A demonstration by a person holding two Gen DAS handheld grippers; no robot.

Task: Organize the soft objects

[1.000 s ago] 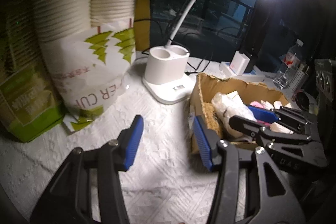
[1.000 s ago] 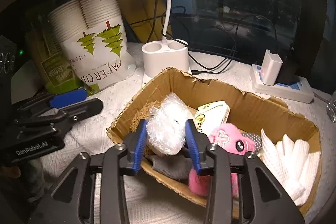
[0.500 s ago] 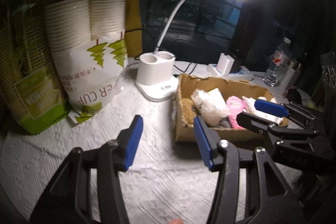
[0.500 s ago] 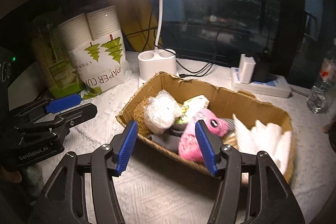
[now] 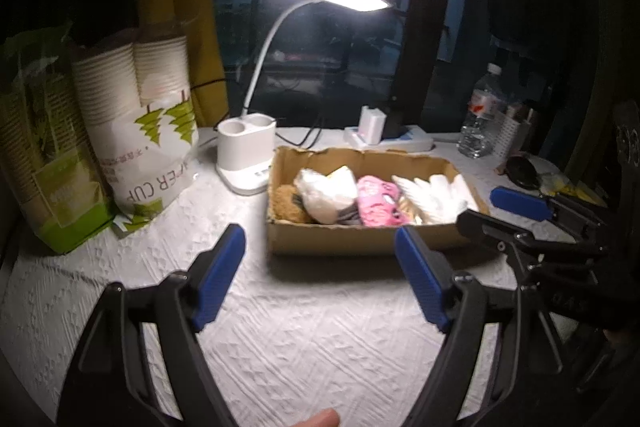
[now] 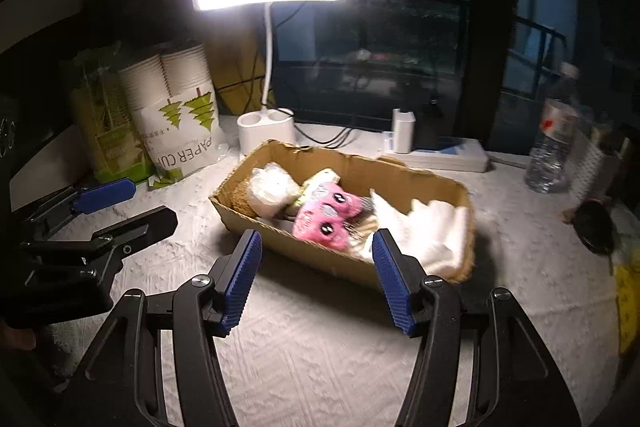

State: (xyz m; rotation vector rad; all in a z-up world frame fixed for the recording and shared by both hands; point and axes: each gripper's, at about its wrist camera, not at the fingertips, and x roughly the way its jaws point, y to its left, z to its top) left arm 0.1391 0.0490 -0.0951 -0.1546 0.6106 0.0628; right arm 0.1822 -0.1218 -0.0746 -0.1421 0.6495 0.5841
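Observation:
A cardboard box (image 5: 340, 238) (image 6: 320, 255) stands on the white cloth and holds soft things: a clear plastic-wrapped white bundle (image 5: 326, 193) (image 6: 270, 189), a brown plush (image 5: 288, 205), a pink plush with black eyes (image 5: 378, 201) (image 6: 326, 213) and white folded cloths (image 5: 434, 197) (image 6: 426, 231). My left gripper (image 5: 320, 277) is open and empty, held back from the box's near wall. My right gripper (image 6: 316, 277) is open and empty, just in front of the box. Each gripper also shows in the other's view: the right one (image 5: 524, 215) and the left one (image 6: 116, 211).
A lit white desk lamp (image 5: 246, 151) (image 6: 266, 131) stands behind the box. A paper cup pack (image 5: 144, 131) (image 6: 180, 123) and a green bag (image 5: 48, 163) stand at the left. A power strip with charger (image 5: 384, 137) (image 6: 436, 151) and a water bottle (image 5: 480, 115) (image 6: 552, 143) stand at the back right.
My right gripper has let go of the plastic-wrapped bundle, which now lies in the box, and opened wide. Both grippers have drawn back and up from the box.

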